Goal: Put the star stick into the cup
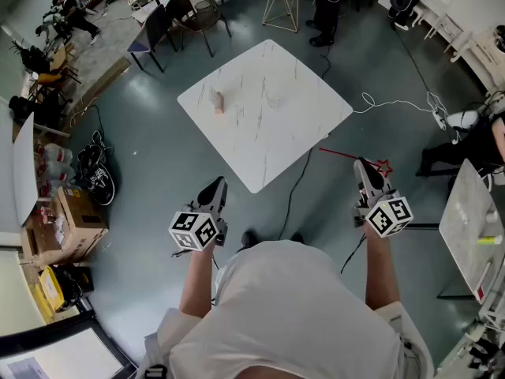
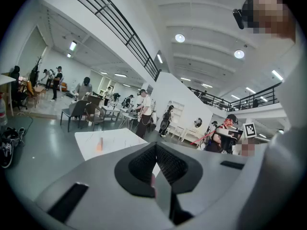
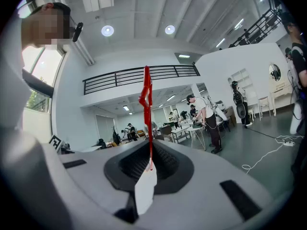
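Nearest: person in a white shirt, both arms forward over the grey floor (image 1: pixel 150 172).

Left gripper (image 1: pixel 216 186), grey with a marker cube, was held low at the near left. Its own view showed the black ribbed jaws of the left gripper (image 2: pixel 156 150) pressed together, with nothing between them.

Right gripper (image 1: pixel 364 168), near right, was level with the left one. Its jaws were closed on the thin red star stick (image 3: pixel 146 128) near one end; the stick rose straight out from the right gripper (image 3: pixel 149 147), star outline partway along. From the head view the red star stick (image 1: pixel 339 155) lay across the jaw tips, shaft pointing left toward the table corner, star to the right. It was in the air, off the table.

Further out: square white marble-look table (image 1: pixel 268 125), near corner between the two grippers. The small pale orange-pink cup (image 1: pixel 218 101) stood on its far-left part, alone, well apart from stick and grippers. The left gripper view showed the same table (image 2: pixel 120 140) and cup (image 2: pixel 100 144).

Beyond: white cable (image 1: pixel 394 103) on the floor to the right, black chairs (image 1: pixel 170 22) far left.
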Motion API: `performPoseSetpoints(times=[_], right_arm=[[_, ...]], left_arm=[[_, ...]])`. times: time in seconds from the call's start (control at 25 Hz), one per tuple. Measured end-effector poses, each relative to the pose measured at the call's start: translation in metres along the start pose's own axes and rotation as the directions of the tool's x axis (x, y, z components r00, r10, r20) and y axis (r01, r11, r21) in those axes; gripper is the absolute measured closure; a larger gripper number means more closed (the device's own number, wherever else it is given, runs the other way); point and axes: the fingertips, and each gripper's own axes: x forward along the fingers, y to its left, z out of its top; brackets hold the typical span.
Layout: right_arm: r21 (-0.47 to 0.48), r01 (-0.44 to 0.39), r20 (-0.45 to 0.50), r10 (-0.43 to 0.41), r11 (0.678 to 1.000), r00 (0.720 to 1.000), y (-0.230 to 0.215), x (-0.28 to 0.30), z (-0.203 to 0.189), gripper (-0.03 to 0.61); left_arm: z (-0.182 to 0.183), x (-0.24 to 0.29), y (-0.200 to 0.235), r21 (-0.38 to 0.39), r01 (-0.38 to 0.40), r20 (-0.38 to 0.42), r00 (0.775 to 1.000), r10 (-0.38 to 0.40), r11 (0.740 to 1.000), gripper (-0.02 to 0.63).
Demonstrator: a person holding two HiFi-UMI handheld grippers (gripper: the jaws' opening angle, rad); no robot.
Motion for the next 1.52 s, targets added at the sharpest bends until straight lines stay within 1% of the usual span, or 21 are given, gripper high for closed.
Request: performPoseSetpoints(times=[0.48,0.72,0.88,1.12,1.52], right_arm=[[0.003,0.001,-0.003,-0.001,1.0,1.0,0.001,-0.004,-0.005,0.546],[0.025,-0.035,-0.002,0.035,0.999,0.999,0.002,-0.012,-0.01,0.546],[0.04,-0.04,-0.004,0.04,0.998,0.999,-0.006,-0.023,-0.011,0.546],[0.05,-0.048,-0.026,0.049,0.998,0.998,-0.025,-0.043,-0.01,0.546],[0.065,-0.105,-0.048,0.108,0.992,0.993,-0.062,-0.075,-0.012,0.546]], left_arm=[[-0.005,-0.004,-0.003,0.002,-0.001,-0.01,1.0,0.001,1.0,0.6],[-0.015,-0.01,-0.005,-0.004,-0.023,-0.015,1.0,0.023,1.0,0.6],[-0.023,-0.01,-0.01,-0.012,-0.045,-0.016,0.999,0.044,0.999,0.6],[-0.037,-0.009,-0.035,-0.025,-0.07,-0.015,0.997,0.069,0.997,0.6],[-0.063,0.004,-0.082,-0.044,-0.117,0.004,0.993,0.117,0.992,0.6]])
